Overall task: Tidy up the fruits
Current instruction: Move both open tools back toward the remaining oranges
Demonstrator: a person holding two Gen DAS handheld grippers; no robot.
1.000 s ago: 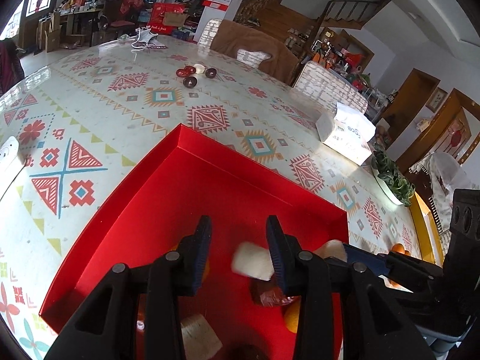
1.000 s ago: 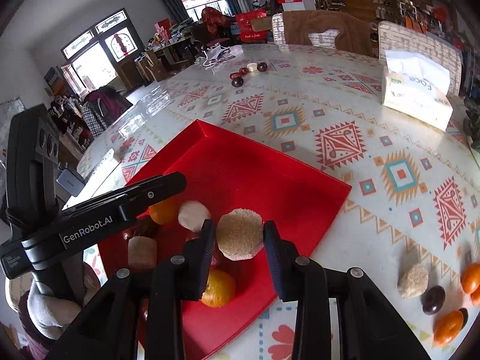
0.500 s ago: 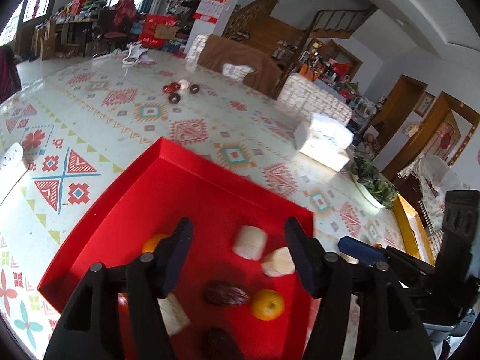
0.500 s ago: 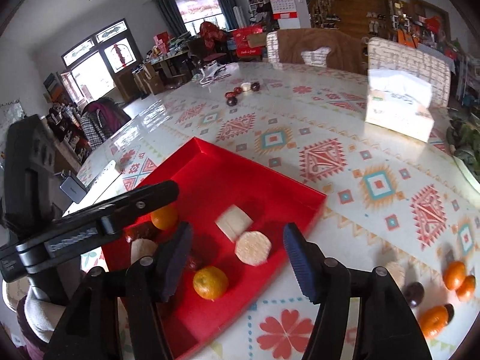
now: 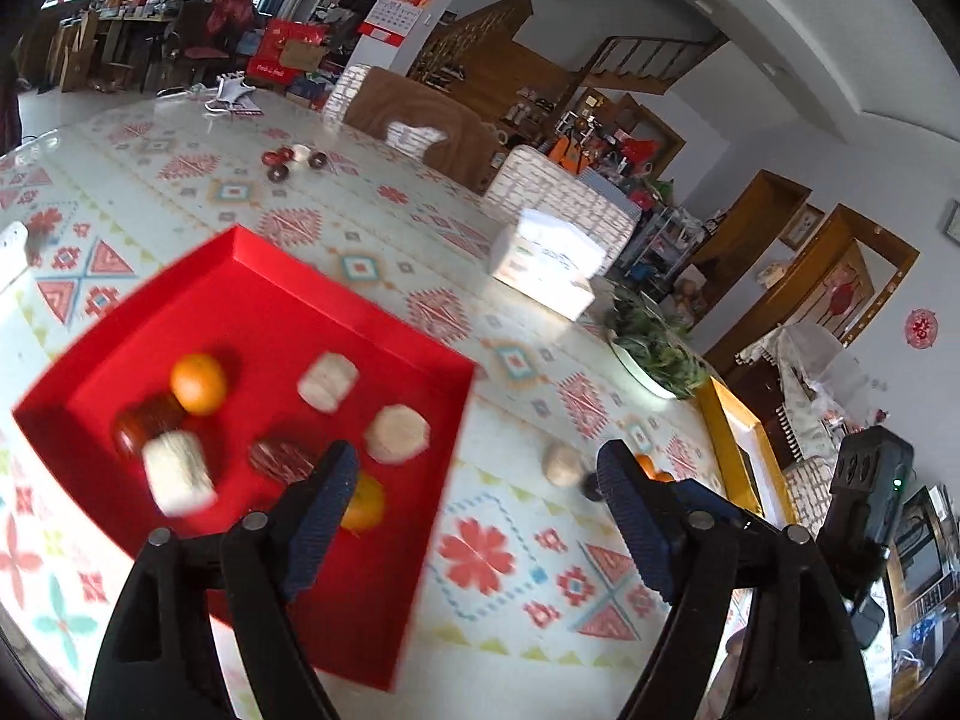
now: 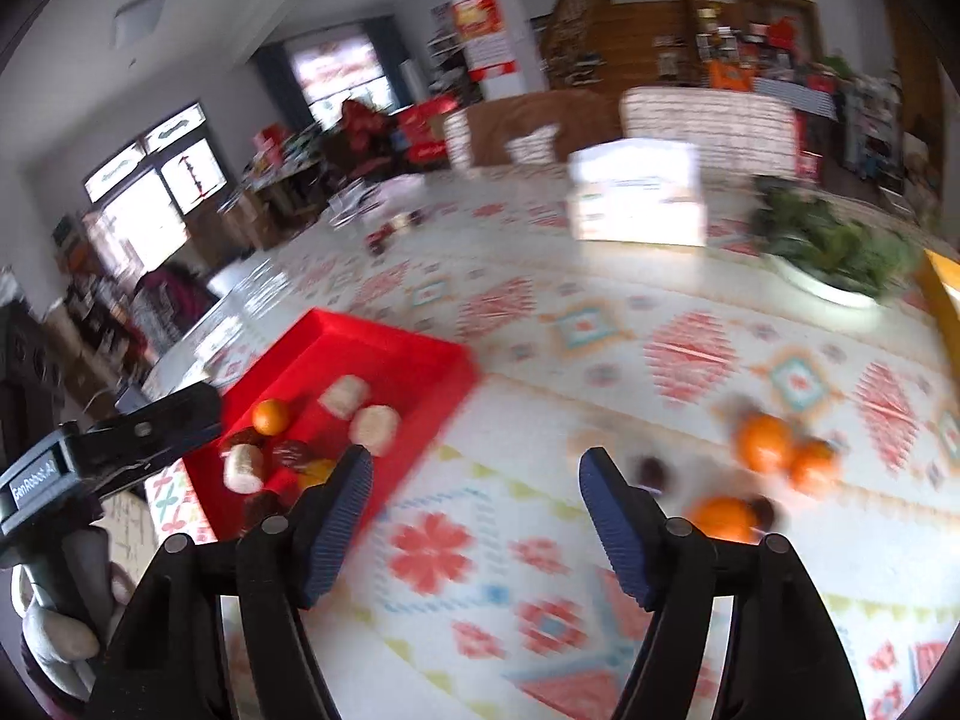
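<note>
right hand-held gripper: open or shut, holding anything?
Open and empty. The right hand-held gripper has its jaws spread wide, with only tablecloth visible between them.

a plain red tray (image 5: 252, 276) sits on a white table (image 5: 516, 546) patterned with red, teal and yellow diamonds and flowers, carrying orange (image 5: 198, 383), pale beige (image 5: 396, 433) and dark brown (image 5: 277, 459) pieces (blurred), beside hand-held gripper fingers (image 5: 318, 522) padded ribbed dark blue on black.

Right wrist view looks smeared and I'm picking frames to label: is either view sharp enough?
Right wrist view: heavy motion blur on the oranges and tablecloth, only the right gripper crisp. Left wrist view: milder blur, red tray contents smeared, background room sharp.
</note>
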